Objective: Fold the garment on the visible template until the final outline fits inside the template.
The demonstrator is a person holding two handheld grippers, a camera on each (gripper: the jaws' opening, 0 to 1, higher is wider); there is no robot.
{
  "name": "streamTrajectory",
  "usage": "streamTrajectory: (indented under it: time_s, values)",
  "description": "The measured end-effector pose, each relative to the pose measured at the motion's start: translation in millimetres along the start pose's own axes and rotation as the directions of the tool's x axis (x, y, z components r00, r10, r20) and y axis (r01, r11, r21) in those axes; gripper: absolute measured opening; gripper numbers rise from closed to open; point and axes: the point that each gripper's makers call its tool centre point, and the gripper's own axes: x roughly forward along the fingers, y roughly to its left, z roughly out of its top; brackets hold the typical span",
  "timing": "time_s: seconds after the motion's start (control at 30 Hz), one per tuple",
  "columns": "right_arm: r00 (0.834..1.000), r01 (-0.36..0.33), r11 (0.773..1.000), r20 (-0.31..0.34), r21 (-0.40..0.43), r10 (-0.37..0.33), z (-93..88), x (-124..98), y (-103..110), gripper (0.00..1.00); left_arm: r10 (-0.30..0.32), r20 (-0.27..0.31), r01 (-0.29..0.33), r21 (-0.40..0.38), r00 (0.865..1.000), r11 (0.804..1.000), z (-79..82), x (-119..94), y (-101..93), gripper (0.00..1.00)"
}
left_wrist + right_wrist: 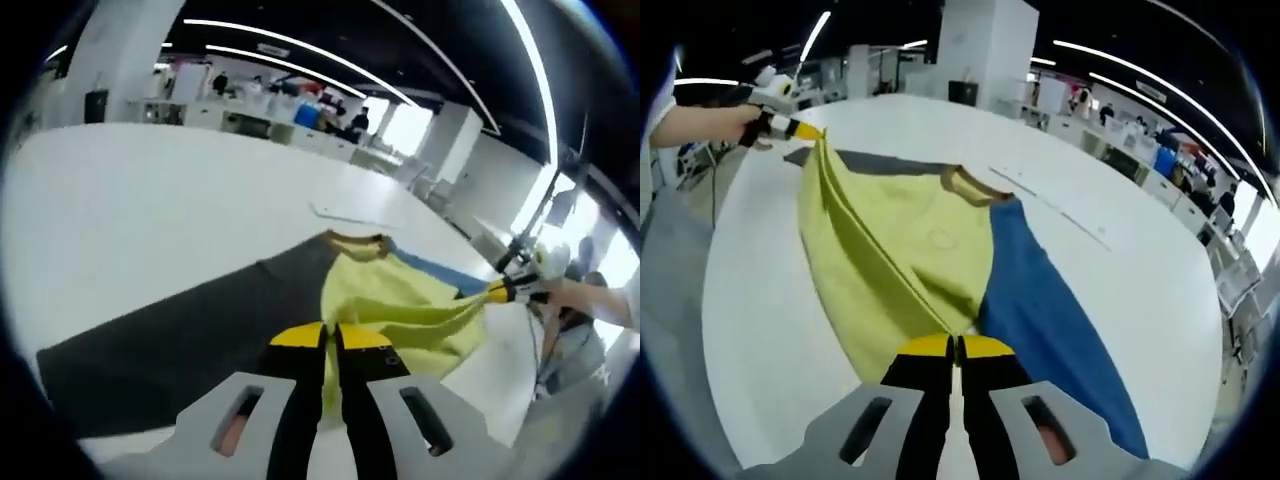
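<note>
Both the left gripper (330, 338) and right gripper (956, 348), jaws closed on opposite edges of the yellow, blue and grey garment (910, 250) at lower centre frame, hold it taut over the white table (1120, 270), apparently for folding.

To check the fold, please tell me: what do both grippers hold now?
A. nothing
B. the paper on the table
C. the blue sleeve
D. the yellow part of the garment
D: the left gripper and the right gripper are each shut on the garment's yellow cloth.
</note>
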Motion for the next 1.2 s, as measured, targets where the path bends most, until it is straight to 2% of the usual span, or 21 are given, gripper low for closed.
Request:
streamTrajectory:
  time_s: [0.17, 0.3, 0.4, 0.53, 0.7, 0.87, 1.0, 1.07, 1.2]
  values:
    - [1.000, -0.010, 1.000, 0.014, -0.022, 0.010, 11.2, -22, 9, 0.03, -0.024, -0.035, 0.025, 0.022, 0.999, 0.999, 0.0, -19, -10.1, 0.00]
    - [1.000, -0.020, 0.999, 0.010, -0.049, 0.020, 14.4, -36, 18, 0.03, -0.087, -0.043, 0.088, 0.014, 0.995, 0.996, 2.5, -40, -25.7, 0.00]
    - [0.999, -0.037, 0.997, 0.006, -0.071, 0.038, 16.3, -51, 30, 0.03, -0.121, -0.043, 0.121, -0.001, 0.992, 0.993, 3.0, -56, -35.0, 0.00]
    - [0.998, -0.061, 0.994, -0.002, -0.096, 0.061, 17.1, -67, 49, 0.03, -0.143, -0.071, 0.145, 0.013, 0.987, 0.989, -4.0, -73, -46.4, 0.00]
    - [0.997, -0.083, 0.989, -0.017, -0.120, 0.082, 12.5, -82, 70, 0.03, -0.156, -0.089, 0.158, 0.020, 0.984, 0.987, -16.8, -91, -53.6, 0.00]
    - [0.996, -0.090, 0.989, -0.026, -0.121, 0.087, 4.3, -92, 87, 0.03, -0.156, -0.119, 0.161, 0.034, 0.981, 0.986, -36.5, -105, -58.1, 0.00]
    - [0.995, -0.092, 0.987, -0.047, -0.133, 0.086, -6.6, -95, 99, 0.03, -0.152, -0.137, 0.158, 0.034, 0.979, 0.987, -50.2, -110, -57.1, 0.00]
    - [0.994, -0.094, 0.986, -0.060, -0.134, 0.087, -13.0, -97, 107, 0.03, -0.144, -0.171, 0.157, 0.064, 0.975, 0.985, -60.6, -113, -59.6, 0.00]
    - [0.992, -0.101, 0.985, -0.085, -0.137, 0.090, -27.1, -100, 119, 0.03, -0.140, -0.200, 0.159, 0.083, 0.970, 0.984, -72.2, -116, -60.8, 0.00]
